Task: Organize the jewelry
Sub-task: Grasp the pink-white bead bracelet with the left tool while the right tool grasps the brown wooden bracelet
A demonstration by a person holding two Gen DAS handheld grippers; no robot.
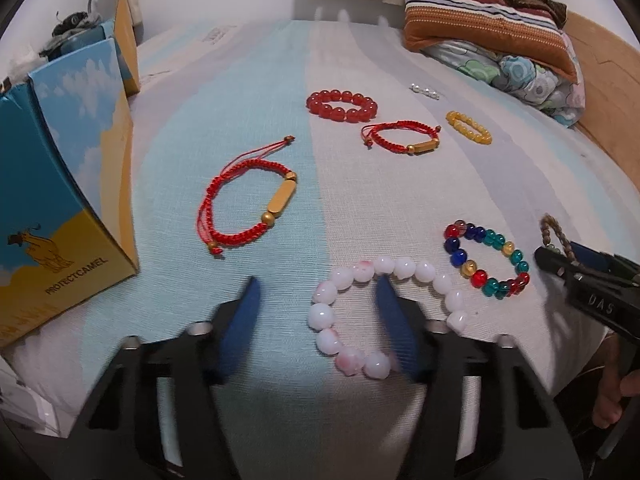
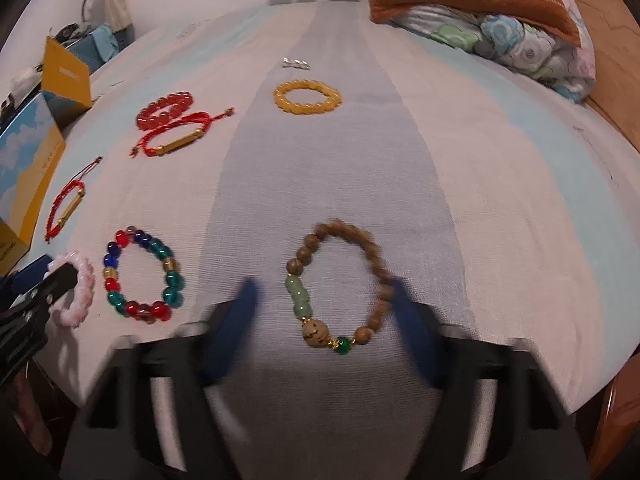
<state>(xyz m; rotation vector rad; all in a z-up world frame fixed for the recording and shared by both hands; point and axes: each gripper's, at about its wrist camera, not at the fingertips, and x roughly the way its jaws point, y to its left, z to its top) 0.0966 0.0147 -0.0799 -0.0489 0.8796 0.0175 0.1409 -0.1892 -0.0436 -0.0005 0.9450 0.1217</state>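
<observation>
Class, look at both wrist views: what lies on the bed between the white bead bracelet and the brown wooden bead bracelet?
The multicoloured glass bead bracelet lies between the white bead bracelet and the brown wooden bead bracelet. The right wrist view shows it best.

A home bedroom: a bed under a pale blue-and-white striped sheet (image 2: 480, 168), a striped orange pillow (image 1: 480, 20) on a folded floral quilt (image 1: 520, 76), and a wooden bed frame (image 1: 604, 92).
</observation>
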